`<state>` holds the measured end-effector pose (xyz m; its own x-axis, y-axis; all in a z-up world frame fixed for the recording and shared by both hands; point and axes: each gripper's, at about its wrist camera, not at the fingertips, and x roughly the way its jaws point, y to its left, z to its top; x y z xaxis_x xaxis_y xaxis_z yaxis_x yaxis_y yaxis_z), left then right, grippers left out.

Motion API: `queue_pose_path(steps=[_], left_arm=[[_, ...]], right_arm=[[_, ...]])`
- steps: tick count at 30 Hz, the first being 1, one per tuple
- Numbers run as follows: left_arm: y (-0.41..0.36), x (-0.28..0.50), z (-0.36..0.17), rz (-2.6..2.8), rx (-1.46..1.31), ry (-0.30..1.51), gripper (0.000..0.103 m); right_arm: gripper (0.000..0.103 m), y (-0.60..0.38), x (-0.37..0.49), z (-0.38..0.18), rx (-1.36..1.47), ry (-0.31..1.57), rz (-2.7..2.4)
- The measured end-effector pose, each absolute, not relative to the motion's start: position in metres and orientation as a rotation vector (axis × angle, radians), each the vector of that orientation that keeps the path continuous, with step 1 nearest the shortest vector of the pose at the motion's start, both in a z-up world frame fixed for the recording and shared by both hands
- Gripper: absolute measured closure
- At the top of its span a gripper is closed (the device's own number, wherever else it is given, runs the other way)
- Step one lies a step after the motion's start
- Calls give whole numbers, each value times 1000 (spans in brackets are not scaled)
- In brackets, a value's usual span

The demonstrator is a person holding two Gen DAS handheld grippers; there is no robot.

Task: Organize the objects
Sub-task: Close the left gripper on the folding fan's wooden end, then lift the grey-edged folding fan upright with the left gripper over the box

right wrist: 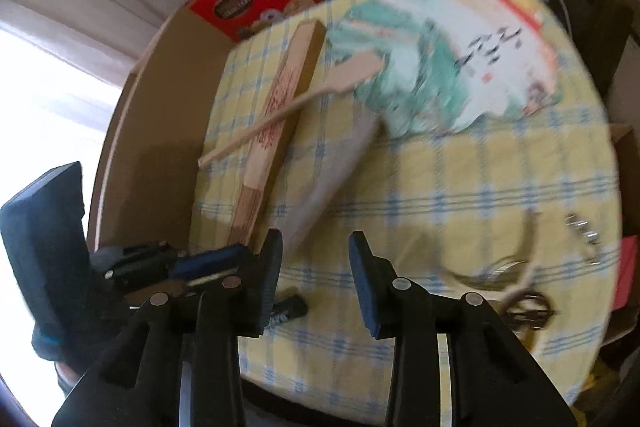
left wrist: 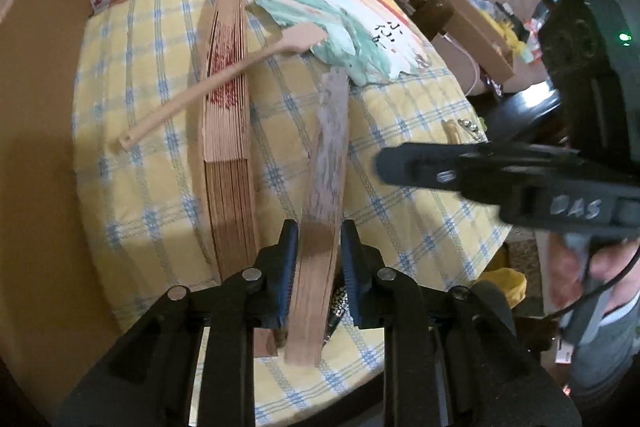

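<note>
Yellow-and-blue checked cloth (left wrist: 152,163) covers the table in the left wrist view, cardboard boxes crowding its far side. Three folding fans are on it: a closed wooden fan (left wrist: 229,131) with red marks, an open green-and-white fan (left wrist: 356,27) at one o'clock bearing black brush characters too small to read, and a grey closed fan (left wrist: 326,187) pinched at its base by the left gripper (left wrist: 319,259). One wooden spatula (left wrist: 224,75) lies across the wooden fan. At three o'clock the right gripper (left wrist: 404,165) shows handwritten letters, seemingly "DAS".

From the right wrist, blur softens everything. The right gripper (right wrist: 316,267) is spread, nothing between its pads. The grey fan (right wrist: 340,167) is at twelve o'clock, the open fan (right wrist: 460,59) at one; a red box (right wrist: 256,3) carries an unreadable label.
</note>
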<state>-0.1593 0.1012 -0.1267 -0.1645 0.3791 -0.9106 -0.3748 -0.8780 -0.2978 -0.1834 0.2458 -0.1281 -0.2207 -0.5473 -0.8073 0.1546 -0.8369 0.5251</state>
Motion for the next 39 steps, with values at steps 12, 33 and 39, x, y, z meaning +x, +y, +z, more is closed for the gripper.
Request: queue_pose_path(steps=[12,33,39], left_arm=[[104,-151,-130,2154,-1621,74,73],[117,-144,-121,2170,-1536,79,83],[116,-148,-114,2181,-1520,61,83]], right_arm=[[68,232,-190,-145,1618,-518,-2095],[65,232,-195,-145,1613,-576,-2053],[83,232,-195,-137,1565,-604,-2069]])
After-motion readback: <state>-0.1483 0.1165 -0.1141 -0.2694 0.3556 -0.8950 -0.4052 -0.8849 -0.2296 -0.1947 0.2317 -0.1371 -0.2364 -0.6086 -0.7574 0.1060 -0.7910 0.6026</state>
